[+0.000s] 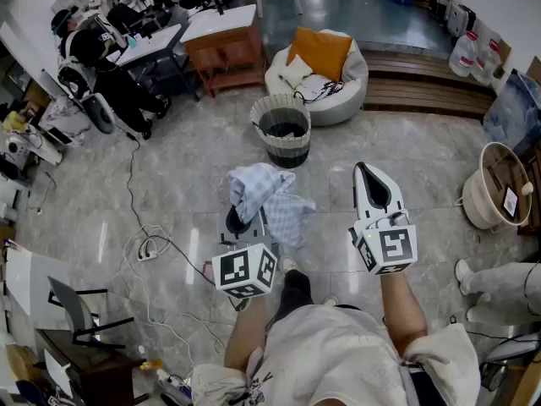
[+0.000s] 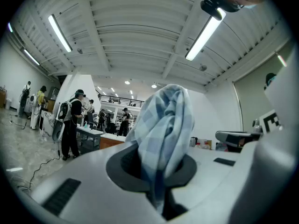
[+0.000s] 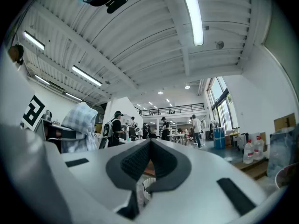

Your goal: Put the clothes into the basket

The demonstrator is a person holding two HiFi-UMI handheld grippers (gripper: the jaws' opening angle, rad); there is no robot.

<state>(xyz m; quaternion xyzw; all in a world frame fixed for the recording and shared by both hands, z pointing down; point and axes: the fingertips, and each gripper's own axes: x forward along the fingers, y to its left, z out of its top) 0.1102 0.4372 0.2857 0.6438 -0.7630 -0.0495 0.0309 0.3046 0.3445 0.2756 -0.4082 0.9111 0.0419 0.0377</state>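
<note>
Your left gripper (image 1: 243,223) has its jaws closed narrow on the cloth (image 1: 269,194). In the left gripper view, the checked fabric (image 2: 163,125) is pinched between the pads and stands up in a bunch past the tips of the left gripper (image 2: 156,174). In the head view, the rest of it spills to the right of those jaws and hangs above the floor (image 1: 169,167).

The basket (image 1: 281,129) is what the next move turns on. It sits in the upper centre of the head view, straight up the frame from the cloth and a little right of the line your left jaws point along. It stands well apart from the cloth, with open floor between them. Its mouth faces up, and something dark already lies inside.

Your left hand is the nearer one and is already loaded, so I'd judge this a forward carry with a slight drift right.

Your right gripper (image 1: 363,172) is beside it at centre right. Its jaws meet at the tips with nothing between them, as the right gripper view (image 3: 149,164) shows. It points past the basket's right side.
</note>
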